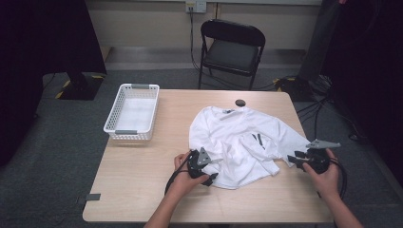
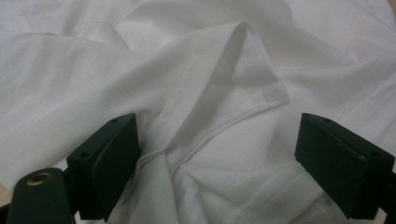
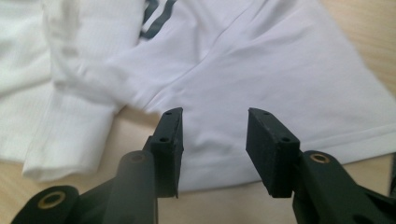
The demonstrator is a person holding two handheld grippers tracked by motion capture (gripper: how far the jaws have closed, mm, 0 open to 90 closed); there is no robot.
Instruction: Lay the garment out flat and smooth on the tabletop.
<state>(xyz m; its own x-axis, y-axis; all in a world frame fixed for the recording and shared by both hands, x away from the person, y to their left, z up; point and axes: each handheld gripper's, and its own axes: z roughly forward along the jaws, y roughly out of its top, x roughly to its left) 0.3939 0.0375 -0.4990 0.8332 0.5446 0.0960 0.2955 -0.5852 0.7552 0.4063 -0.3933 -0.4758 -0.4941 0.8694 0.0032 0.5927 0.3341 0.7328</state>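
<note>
Shirt (image 1: 240, 142): white, crumpled, table (image 1: 142, 185) centre-right.
Left gripper (image 2: 217, 163): my jaws apart, straddling the shirt's near-left hem.
Right gripper (image 3: 214, 149): my jaws apart over the right sleeve, gripping nothing.
Basket (image 1: 132, 113): far left.

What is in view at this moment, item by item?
T-shirt: one, white, crumpled on the table's right half.
Basket: one, white, far left of the table.
Small round thing: one, black, far edge beyond the shirt.
Table: one, light wood.
Folding chair: one, black, behind the table.
Left tool: one, black, open, shirt fabric between its pads.
Right tool: one, black, open above the sleeve hem.
</note>
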